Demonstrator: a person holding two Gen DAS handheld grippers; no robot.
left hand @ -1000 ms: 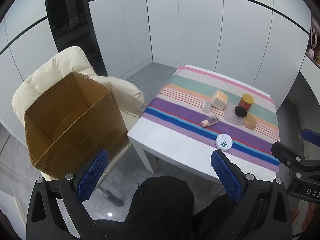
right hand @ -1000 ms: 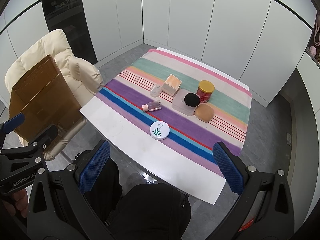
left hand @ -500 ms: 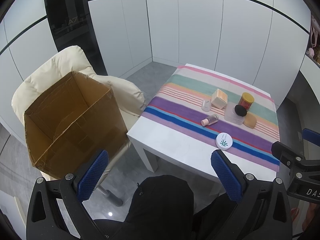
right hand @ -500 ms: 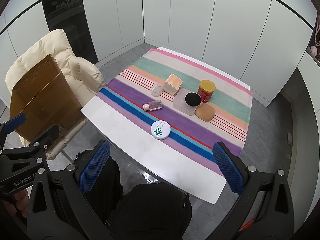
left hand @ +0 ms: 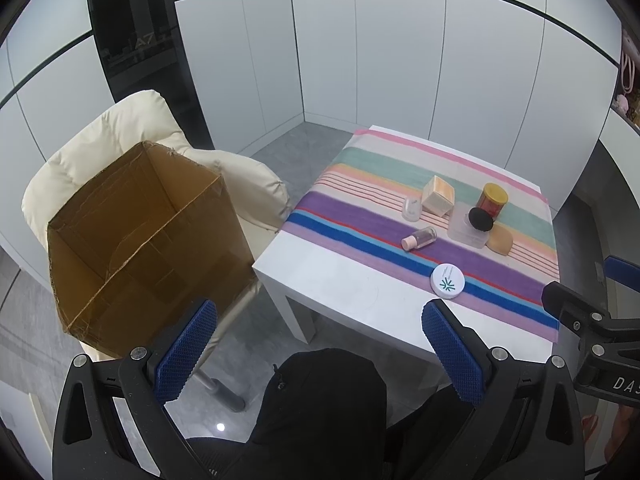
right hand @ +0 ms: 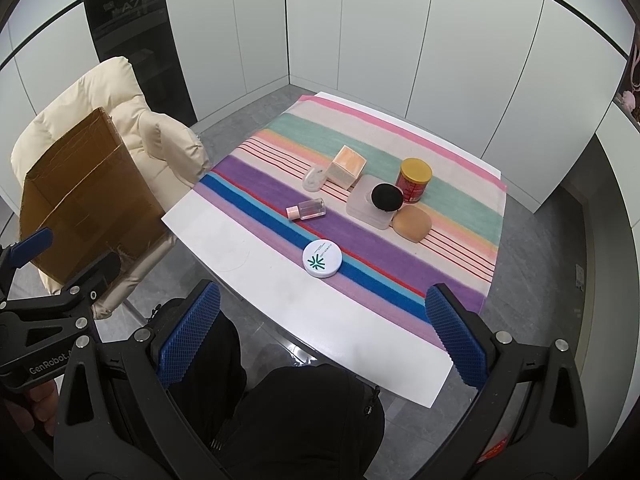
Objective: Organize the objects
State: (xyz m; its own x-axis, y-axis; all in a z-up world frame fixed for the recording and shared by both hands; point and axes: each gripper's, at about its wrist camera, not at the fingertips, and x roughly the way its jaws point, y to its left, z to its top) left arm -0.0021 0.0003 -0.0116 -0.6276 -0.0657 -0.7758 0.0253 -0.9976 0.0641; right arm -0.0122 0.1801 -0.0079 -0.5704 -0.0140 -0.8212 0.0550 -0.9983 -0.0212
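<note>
Several small items lie on a striped cloth (right hand: 452, 196) over a white table (right hand: 280, 308): a round white compact (right hand: 322, 258) nearest me, a small clear bottle (right hand: 306, 209) on its side, a peach box (right hand: 346, 167), a red jar with a yellow lid (right hand: 413, 180), a clear case with a black puff (right hand: 386, 198) on top, and a tan sponge (right hand: 412, 223). An open, empty cardboard box (left hand: 140, 236) sits on a cream chair (left hand: 92, 156) to the left. My left gripper (left hand: 320, 354) and right gripper (right hand: 322, 340) both hang open above a person's lap, short of the table, holding nothing.
A small clear container (right hand: 313, 178) lies beside the peach box. White cabinet walls surround the table, with a dark glass panel (left hand: 132, 28) behind the chair. Grey floor runs between the chair and the table. The person's dark-clothed legs (right hand: 280, 420) fill the bottom of both views.
Both views have drifted back very slightly; the table objects look a little farther away. Nothing was taken hold of or moved on the table.
</note>
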